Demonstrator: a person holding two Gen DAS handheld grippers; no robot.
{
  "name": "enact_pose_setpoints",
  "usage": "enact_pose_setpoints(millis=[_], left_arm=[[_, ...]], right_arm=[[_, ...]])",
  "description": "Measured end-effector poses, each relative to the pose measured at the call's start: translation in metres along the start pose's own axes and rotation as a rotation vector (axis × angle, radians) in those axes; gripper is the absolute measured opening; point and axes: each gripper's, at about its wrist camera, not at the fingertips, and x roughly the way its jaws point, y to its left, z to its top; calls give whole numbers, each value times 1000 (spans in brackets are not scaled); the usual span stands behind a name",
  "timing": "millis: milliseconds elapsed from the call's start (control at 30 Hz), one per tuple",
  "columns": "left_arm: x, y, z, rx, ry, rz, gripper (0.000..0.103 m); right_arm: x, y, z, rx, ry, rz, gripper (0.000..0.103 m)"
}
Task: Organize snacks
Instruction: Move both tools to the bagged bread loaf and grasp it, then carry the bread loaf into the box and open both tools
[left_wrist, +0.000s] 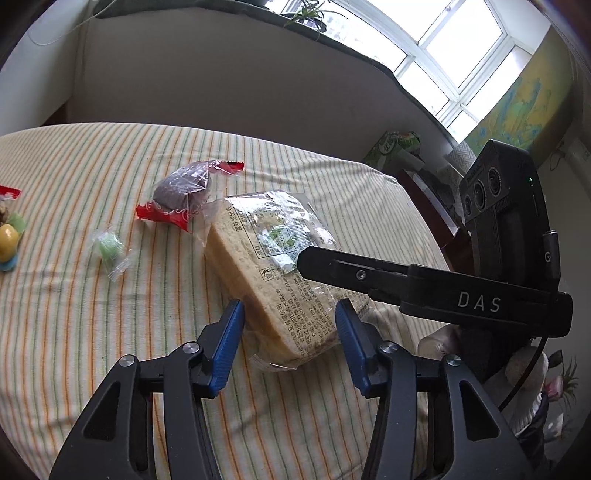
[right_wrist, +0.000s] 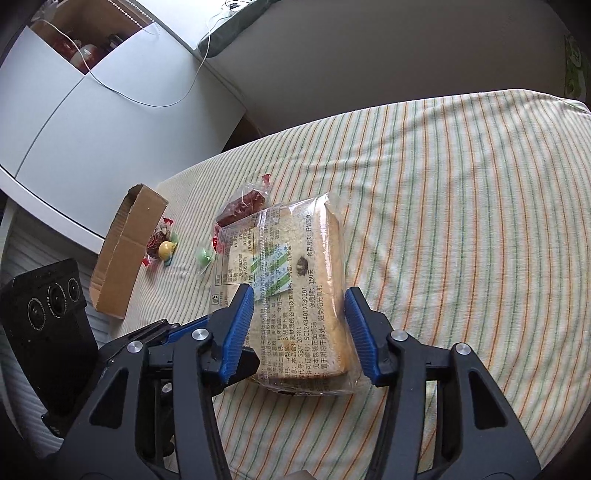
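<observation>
A clear-wrapped loaf of sliced bread (left_wrist: 273, 266) lies on the striped tablecloth (left_wrist: 74, 332). My left gripper (left_wrist: 290, 310) is open, its blue pads either side of the loaf's near end. My right gripper (right_wrist: 301, 299) is also open around the same loaf (right_wrist: 295, 280), and one of its fingers (left_wrist: 332, 264) reaches over the loaf in the left wrist view. Beyond the loaf lie a dark cake in a red-edged wrapper (left_wrist: 184, 192), a green wrapped candy (left_wrist: 110, 249) and a small pile of candies (left_wrist: 9, 236).
An open cardboard box (right_wrist: 125, 251) lies on its side at the table's left end, with the candy pile (right_wrist: 162, 245) beside it. A white cabinet (right_wrist: 92, 129) stands behind it. The table's far edge meets a grey wall.
</observation>
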Motion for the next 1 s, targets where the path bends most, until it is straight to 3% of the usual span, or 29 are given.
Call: enact_pose_setpoints(millis=[433,1000], left_arm=[[-20,-4,-1,33,-47,22,47],[-106,33,-7,11,-207,71,47]], right_arm=[[-19,30,-7,-36,-27,-32,48],[-13,144,5,-191,-43,-5,48]])
